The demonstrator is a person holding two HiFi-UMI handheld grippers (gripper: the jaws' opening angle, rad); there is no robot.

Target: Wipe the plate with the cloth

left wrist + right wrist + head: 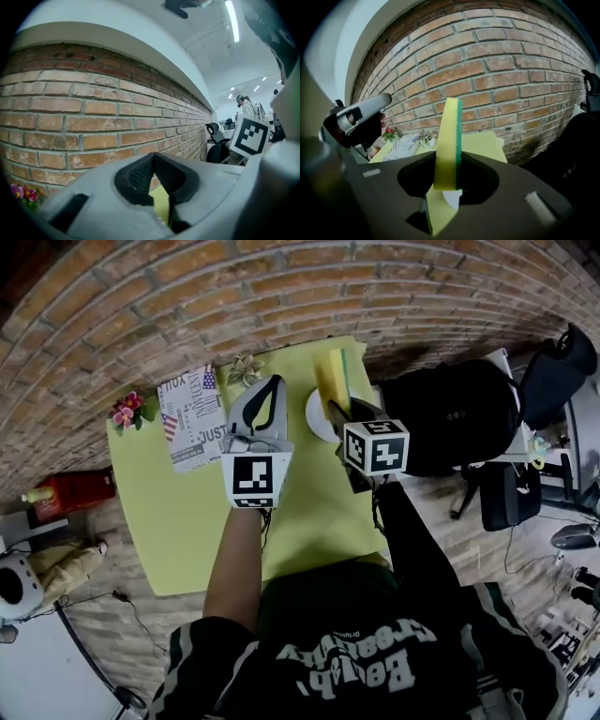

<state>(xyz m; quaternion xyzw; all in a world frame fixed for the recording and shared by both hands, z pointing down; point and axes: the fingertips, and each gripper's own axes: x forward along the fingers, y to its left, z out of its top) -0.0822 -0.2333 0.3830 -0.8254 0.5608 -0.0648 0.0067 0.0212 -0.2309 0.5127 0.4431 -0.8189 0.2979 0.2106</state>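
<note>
A yellow sponge with a green scrub side stands upright between the jaws of my dark right gripper, which is shut on it. The sponge rises out of the right gripper in the right gripper view. A white plate lies on the yellow-green table just under the sponge, mostly hidden; a sliver of the plate shows through the jaw gap. My white left gripper hovers left of the plate, raised, shut on nothing. In its own view the left gripper points at the brick wall.
A printed sheet with flags and lettering lies at the table's back left, with pink flowers and a small dried flower nearby. A black office chair stands right of the table. A red object sits on the floor, left.
</note>
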